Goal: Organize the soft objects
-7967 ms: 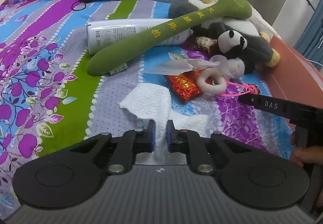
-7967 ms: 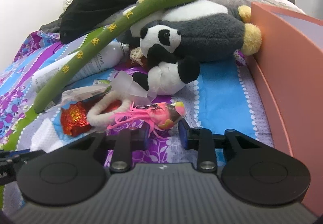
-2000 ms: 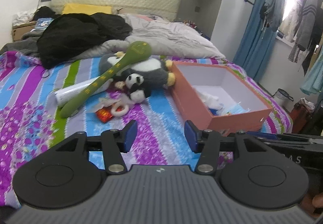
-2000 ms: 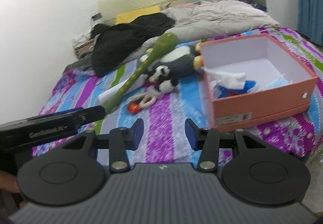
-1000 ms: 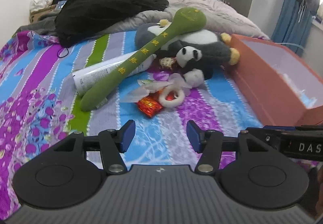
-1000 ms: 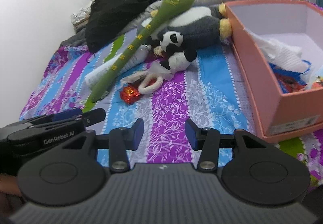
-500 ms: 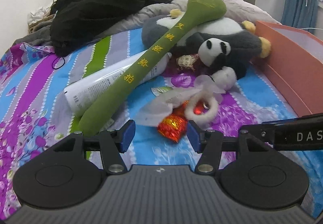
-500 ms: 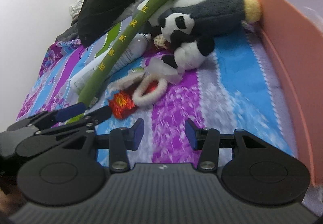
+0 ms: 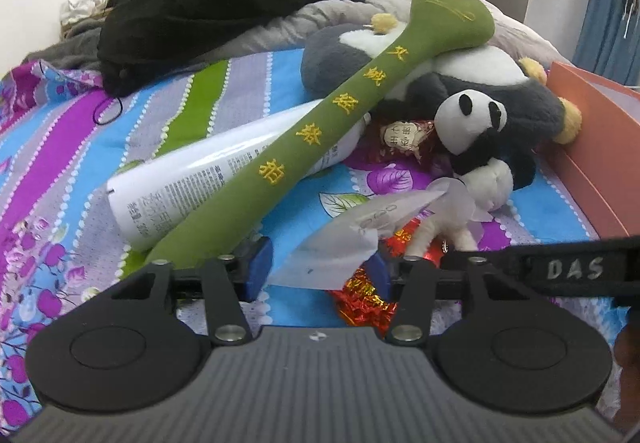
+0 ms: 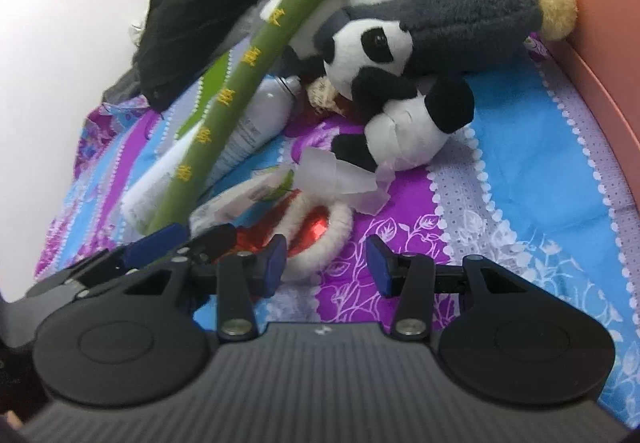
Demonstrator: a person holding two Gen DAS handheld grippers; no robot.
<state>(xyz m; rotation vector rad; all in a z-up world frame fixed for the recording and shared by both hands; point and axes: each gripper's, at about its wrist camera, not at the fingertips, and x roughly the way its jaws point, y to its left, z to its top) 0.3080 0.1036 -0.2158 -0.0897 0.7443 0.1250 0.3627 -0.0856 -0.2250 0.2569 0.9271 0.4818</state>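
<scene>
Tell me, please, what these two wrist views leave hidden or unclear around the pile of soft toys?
- Orange box interior: both views, its own wall hides it.
- Red foil packet: left view, clear wrapper and left gripper cover part.
- Green plush stick: right view, head cut by top edge.
- Bottle print: too small.

I saw the long plush stick [image 9: 320, 135] lying across the bottle [image 9: 208, 175] and the big plush [image 9: 516, 99]; the panda [image 9: 476, 139] sat before it, the box [image 9: 596, 147] to its right.

Right gripper [image 9: 576, 269]: I read "DAS".
Green plush stick [image 9: 320, 131]: yellow Chinese characters.
White tube [image 9: 208, 179]: print illegible.
</scene>
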